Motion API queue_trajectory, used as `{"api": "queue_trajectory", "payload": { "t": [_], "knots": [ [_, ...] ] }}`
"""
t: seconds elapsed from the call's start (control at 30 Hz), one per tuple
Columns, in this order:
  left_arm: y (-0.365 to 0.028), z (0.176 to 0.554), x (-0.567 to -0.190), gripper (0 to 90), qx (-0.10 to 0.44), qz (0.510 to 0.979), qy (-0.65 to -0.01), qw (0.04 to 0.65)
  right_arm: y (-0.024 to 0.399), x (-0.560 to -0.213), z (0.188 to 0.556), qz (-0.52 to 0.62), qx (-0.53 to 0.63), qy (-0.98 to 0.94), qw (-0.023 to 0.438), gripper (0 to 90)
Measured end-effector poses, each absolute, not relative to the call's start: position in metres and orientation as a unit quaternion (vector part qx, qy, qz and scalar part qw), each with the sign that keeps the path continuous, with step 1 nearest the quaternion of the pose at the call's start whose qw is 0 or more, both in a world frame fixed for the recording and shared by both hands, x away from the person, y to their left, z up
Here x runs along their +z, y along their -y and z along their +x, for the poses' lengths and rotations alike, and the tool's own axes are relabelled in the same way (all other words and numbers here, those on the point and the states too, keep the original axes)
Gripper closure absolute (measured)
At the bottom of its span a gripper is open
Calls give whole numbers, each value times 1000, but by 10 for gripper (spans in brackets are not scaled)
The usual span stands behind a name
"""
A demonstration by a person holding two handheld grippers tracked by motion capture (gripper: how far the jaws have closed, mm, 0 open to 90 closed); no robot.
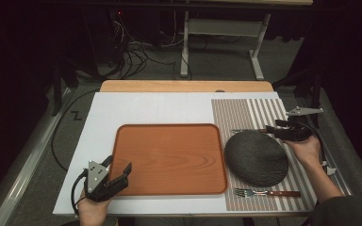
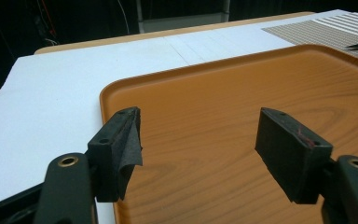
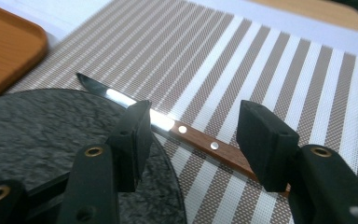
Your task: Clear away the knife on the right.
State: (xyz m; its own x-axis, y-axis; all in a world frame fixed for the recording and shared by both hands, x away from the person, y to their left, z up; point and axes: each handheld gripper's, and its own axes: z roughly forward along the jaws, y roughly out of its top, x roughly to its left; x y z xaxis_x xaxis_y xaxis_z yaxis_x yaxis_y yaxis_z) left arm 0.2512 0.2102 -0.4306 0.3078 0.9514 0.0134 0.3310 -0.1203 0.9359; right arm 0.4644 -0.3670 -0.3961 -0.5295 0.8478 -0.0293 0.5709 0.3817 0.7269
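Right gripper (image 3: 191,135) was released, jaws straddling the knife (image 3: 196,140) handle, no grasp yet. Knife lay on the mat (image 1: 264,110) right of centre, behind the plate (image 1: 257,157). Pickup was still to do. Left gripper (image 2: 198,149) was unclenched over the tray (image 2: 242,84).

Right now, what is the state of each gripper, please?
Left gripper: jaws open, holding nothing, over the wooden tray.
Right gripper: jaws open around the knife, not gripping it.

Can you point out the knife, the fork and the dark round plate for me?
knife (image 3: 200,140), right gripper view, on its wooden handle by the rivets.
fork (image 1: 268,192), high view, on its shaft beside the wooden handle.
dark round plate (image 1: 256,157), high view, on its middle.
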Motion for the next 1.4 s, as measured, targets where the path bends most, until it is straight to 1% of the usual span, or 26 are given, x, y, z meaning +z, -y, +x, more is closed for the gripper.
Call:
{"api": "queue_trajectory", "payload": {
  "t": [0.2, 0.43, 0.7, 0.8, 0.9, 1.03, 1.27, 1.4],
  "knots": [
    [-211, 251, -431, 312, 338, 667, -481, 458, 367, -404, 483, 457, 307, -812, 194, 512],
    [-210, 250, -430, 312, 339, 666, -479, 461, 369, -410, 492, 461, 297, -815, 185, 551],
    [-210, 250, -431, 312, 339, 667, -480, 458, 369, -417, 495, 463, 281, -825, 162, 550],
    [-210, 250, -431, 312, 339, 667, -480, 458, 367, -419, 495, 460, 275, -828, 164, 542],
    [-210, 250, -431, 312, 338, 669, -479, 456, 366, -420, 496, 455, 272, -832, 166, 557],
    [-209, 250, -431, 312, 338, 669, -479, 456, 366, -424, 496, 453, 258, -838, 159, 567],
    [-209, 250, -431, 312, 338, 669, -479, 457, 367, -425, 495, 452, 253, -841, 156, 624],
    [-210, 249, -431, 312, 338, 669, -478, 457, 367, -425, 494, 451, 255, -841, 156, 634]
  ]
}}
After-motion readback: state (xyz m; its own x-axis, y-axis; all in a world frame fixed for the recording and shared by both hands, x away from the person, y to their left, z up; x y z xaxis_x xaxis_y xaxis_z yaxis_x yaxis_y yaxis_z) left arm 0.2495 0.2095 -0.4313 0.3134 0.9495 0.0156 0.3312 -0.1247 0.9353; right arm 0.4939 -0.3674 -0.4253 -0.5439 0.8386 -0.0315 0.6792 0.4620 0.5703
